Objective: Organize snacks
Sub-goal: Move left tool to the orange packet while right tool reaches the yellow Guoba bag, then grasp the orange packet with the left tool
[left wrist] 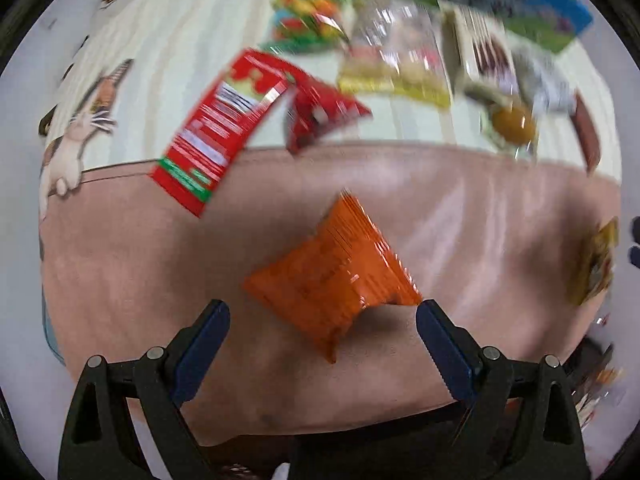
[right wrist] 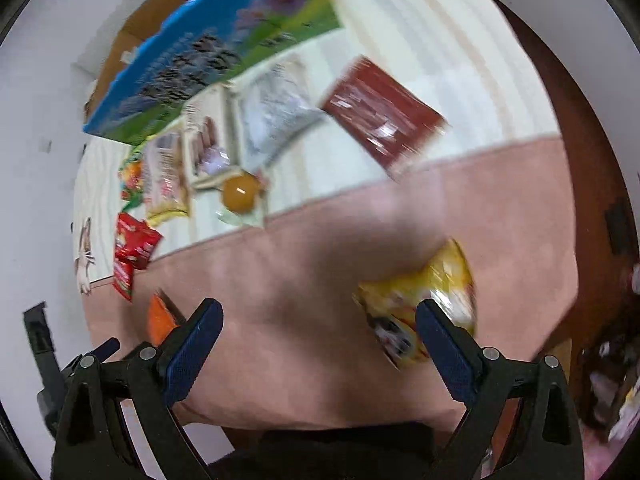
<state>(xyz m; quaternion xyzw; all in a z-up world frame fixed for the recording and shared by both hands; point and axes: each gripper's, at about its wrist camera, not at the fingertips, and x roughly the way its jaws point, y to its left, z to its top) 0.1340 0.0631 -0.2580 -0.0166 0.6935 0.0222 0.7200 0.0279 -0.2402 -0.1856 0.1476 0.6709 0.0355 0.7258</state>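
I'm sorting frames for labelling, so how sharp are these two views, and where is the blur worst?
Left wrist: claw sharp, orange packet smeared, far snacks streaked. Right wrist: claw crisp, yellow packet and blue box heavily motion-blurred; a dark shadow lies across the pink cloth.

On the near cloth [left wrist: 120, 260], just ahead of the left gripper [left wrist: 322, 304] and between its spread jaws: a snack packet [left wrist: 332, 276]. Beyond it to the left, a long packet [left wrist: 216, 128] across the seam onto the far cloth [left wrist: 180, 40], a small packet [left wrist: 320, 116] just right of it. Farther back, a row from left to right: sweets bag [left wrist: 308, 20], wide bag [left wrist: 392, 60], carton [left wrist: 484, 52], pouch [left wrist: 540, 80], flat packet [left wrist: 588, 136]. Before the carton, a jelly cup [left wrist: 512, 120]. Behind the row, a big box [right wrist: 224, 52]. Off right on the near cloth, a last packet [right wrist: 400, 312], partly behind the right-hand jaw of the wide-spread right gripper [right wrist: 318, 308].
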